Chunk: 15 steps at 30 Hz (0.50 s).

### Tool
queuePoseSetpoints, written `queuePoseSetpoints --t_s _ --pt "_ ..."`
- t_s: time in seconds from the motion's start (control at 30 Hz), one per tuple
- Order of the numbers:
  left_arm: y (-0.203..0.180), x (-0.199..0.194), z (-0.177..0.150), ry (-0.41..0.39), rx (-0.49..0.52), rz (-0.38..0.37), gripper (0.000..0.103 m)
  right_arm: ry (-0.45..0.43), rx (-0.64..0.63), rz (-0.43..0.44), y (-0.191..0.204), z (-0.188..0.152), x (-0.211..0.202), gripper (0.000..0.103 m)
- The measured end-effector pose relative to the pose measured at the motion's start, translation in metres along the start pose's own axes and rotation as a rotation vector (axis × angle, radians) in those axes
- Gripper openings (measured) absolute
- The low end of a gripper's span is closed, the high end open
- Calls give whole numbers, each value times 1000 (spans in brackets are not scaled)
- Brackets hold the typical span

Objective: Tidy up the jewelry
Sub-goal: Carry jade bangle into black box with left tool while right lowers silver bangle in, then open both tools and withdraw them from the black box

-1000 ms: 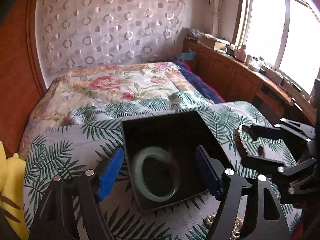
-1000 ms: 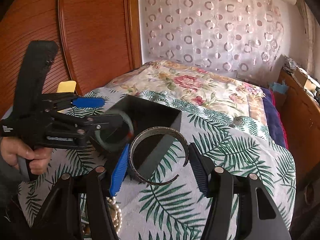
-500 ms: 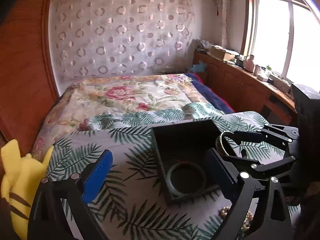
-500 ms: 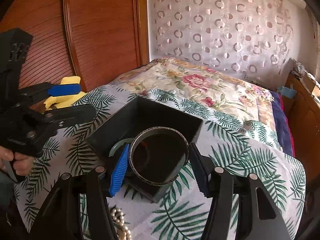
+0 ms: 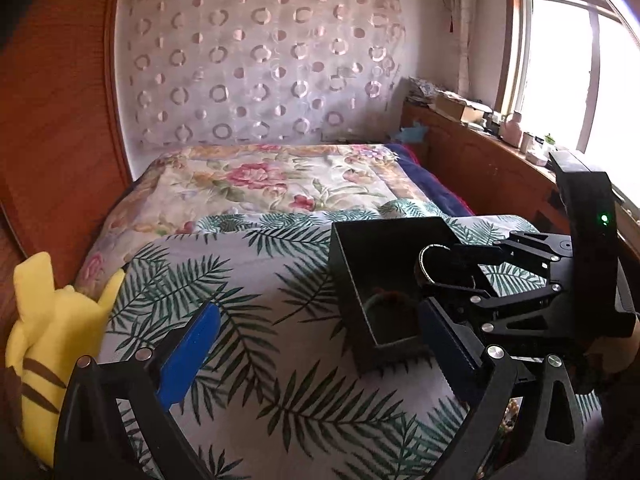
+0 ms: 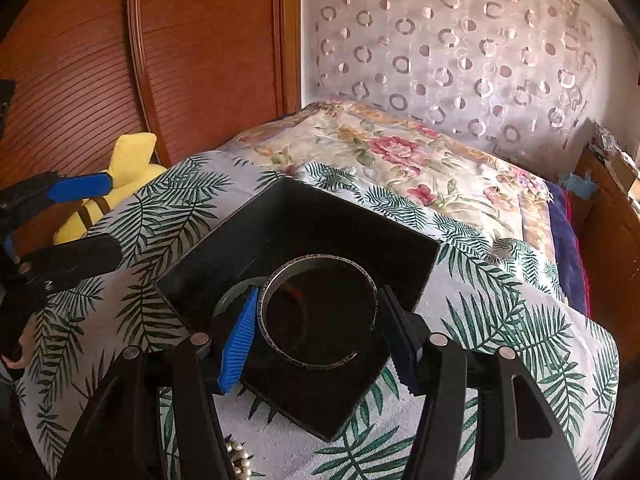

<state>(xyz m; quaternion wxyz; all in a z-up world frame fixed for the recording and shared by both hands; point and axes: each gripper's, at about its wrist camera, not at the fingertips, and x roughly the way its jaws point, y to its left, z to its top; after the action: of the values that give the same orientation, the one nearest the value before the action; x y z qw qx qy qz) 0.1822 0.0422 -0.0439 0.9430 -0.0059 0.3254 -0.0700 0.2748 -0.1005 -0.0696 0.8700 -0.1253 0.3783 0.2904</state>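
Left gripper (image 5: 316,354) hangs empty, fingers spread, left of the box (image 6: 360,220) on the bed. A green bangle (image 6: 232,292) lies inside. Right gripper (image 6: 320,334) pinches the cuff (image 6: 276,344) by its outer sides above the box: it looks thin, stiff, slick metal, likely to twist if squeezed near its gap.
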Motion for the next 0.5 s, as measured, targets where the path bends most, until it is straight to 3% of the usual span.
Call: queuePoseSetpoints --t_s 0.27,0.5 --pt "1 -14 -14 1 10 24 95 41 -34 -90 3 16 25 62" --pt "-2 -31 -25 0 19 50 95 9 -17 -107 1 18 11 62"
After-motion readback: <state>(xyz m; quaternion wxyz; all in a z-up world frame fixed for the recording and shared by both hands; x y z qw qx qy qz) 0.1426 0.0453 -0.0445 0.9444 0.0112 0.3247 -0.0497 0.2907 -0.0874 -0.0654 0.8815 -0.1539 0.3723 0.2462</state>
